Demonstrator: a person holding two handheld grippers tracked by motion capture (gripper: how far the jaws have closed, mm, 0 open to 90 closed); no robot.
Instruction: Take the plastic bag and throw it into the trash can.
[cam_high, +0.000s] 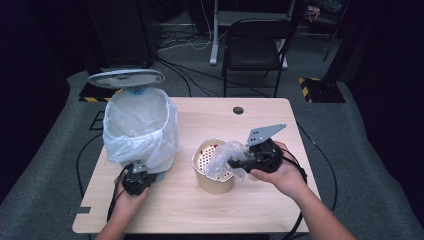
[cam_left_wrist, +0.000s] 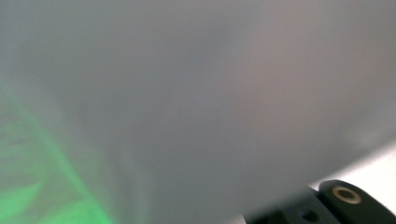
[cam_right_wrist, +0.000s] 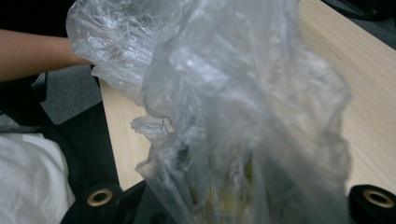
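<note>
A tall bin lined with a white plastic bag stands at the table's left, its grey lid swung up. My left gripper presses against the bin's foot; its own view is a blurred grey-white surface with one black jaw at the bottom right. A small beige perforated basket sits mid-table. My right gripper is shut on a crumpled clear plastic bag that hangs into the basket. In the right gripper view the clear bag rises between the jaws and hides the fingertips.
The light wooden table has a round cable hole at the back. A black chair stands behind it, with cables on the grey floor. The other forearm shows beyond the bag.
</note>
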